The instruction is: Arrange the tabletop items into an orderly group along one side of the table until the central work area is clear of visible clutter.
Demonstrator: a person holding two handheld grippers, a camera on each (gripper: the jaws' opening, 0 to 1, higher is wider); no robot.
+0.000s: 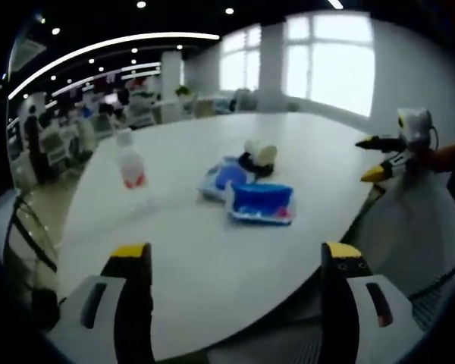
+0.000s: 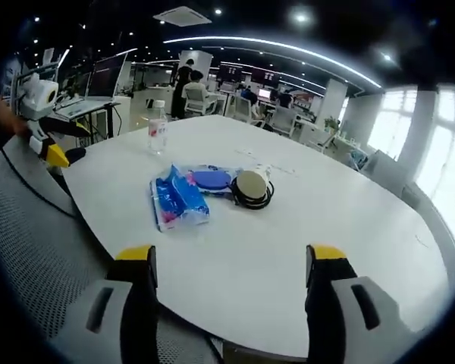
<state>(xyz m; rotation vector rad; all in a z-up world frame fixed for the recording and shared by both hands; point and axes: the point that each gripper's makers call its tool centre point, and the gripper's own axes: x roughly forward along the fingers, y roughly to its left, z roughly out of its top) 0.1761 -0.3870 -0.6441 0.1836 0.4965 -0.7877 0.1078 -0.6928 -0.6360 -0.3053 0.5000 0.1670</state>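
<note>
A round white table (image 1: 212, 258) (image 2: 326, 220) carries a small cluster near its middle. A blue tissue pack (image 1: 262, 203) (image 2: 178, 199) lies beside a second blue-and-white packet (image 1: 221, 177) (image 2: 209, 179). Behind them sits a round cream object on a black coiled cable (image 1: 258, 155) (image 2: 250, 186). A clear water bottle (image 1: 130, 161) (image 2: 158, 127) with a red label stands apart. My left gripper (image 1: 239, 262) hovers open at the table's near edge and also appears at the far left (image 2: 53, 148) of the right gripper view. My right gripper (image 2: 231, 262) is open too, seen at the right (image 1: 379, 155) of the left gripper view.
A grey mesh chair back (image 2: 30, 227) stands by the table's left side, and another chair (image 1: 432, 235) at the right. Desks, monitors and seated people (image 2: 186, 87) fill the office behind. Bright windows (image 1: 334, 61) line the far wall.
</note>
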